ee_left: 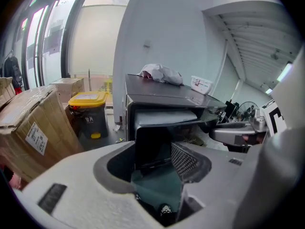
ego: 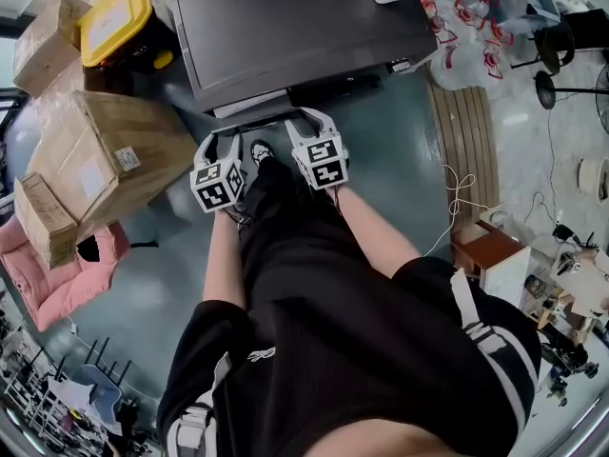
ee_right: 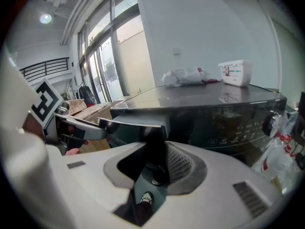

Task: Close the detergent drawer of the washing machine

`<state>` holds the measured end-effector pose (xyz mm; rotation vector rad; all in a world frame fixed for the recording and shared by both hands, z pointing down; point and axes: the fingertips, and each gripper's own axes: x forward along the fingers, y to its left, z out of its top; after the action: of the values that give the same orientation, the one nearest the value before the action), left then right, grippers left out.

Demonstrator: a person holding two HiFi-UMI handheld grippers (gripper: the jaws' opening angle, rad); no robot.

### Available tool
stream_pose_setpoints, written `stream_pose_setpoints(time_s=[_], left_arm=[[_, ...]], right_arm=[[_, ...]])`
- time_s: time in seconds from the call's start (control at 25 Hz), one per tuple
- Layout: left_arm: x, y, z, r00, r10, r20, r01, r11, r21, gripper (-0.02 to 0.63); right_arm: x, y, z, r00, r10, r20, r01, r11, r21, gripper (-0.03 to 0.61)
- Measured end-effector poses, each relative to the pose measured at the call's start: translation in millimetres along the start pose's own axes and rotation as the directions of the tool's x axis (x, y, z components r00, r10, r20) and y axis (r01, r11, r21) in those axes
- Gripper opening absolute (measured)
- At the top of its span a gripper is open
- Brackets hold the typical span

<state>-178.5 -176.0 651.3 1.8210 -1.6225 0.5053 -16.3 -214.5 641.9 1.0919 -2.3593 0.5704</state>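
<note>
The dark washing machine [ego: 304, 27] stands in front of me, its detergent drawer [ego: 249, 106] pulled out from the upper left of its front. In the left gripper view the drawer [ee_left: 162, 120] juts toward me, and its dark front panel sits just past my left gripper [ee_left: 152, 161], whose jaws stand apart. My right gripper [ee_right: 155, 161] also has its jaws apart, with the drawer's [ee_right: 133, 124] front edge in line with the gap. Whether either touches the panel is unclear. In the head view both grippers [ego: 228, 141] [ego: 309, 122] are side by side at the drawer.
Cardboard boxes [ego: 105, 155] and a yellow-lidded bin [ego: 114, 17] crowd the floor to the left. A white cloth [ee_left: 161, 74] and a white box [ee_right: 234, 73] lie on the machine's top. Plastic bags [ego: 466, 27] and a wooden board [ego: 466, 131] are on the right.
</note>
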Motion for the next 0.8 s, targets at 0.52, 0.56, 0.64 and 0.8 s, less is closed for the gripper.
stream_pose_setpoints(time_s=[0.52, 0.56, 0.64, 0.8], left_arm=[[6, 4, 11, 1.0, 0.013, -0.001, -0.013, 1.0, 0.005, 0.233], [7, 5, 11, 1.0, 0.012, -0.003, -0.012, 1.0, 0.006, 0.233], [8, 5, 12, 1.0, 0.011, -0.005, -0.011, 1.0, 0.006, 0.233], [9, 7, 13, 1.0, 0.011, -0.006, -0.011, 1.0, 0.006, 0.233]], right_arm=[[9, -4, 13, 1.0, -0.01, 0.021, 0.01, 1.0, 0.0, 0.117], [10, -4, 13, 1.0, -0.01, 0.021, 0.01, 1.0, 0.0, 0.117], [11, -4, 11, 1.0, -0.011, 0.018, 0.011, 1.0, 0.001, 0.117], [13, -4, 12, 1.0, -0.012, 0.014, 0.012, 1.0, 0.002, 0.117]])
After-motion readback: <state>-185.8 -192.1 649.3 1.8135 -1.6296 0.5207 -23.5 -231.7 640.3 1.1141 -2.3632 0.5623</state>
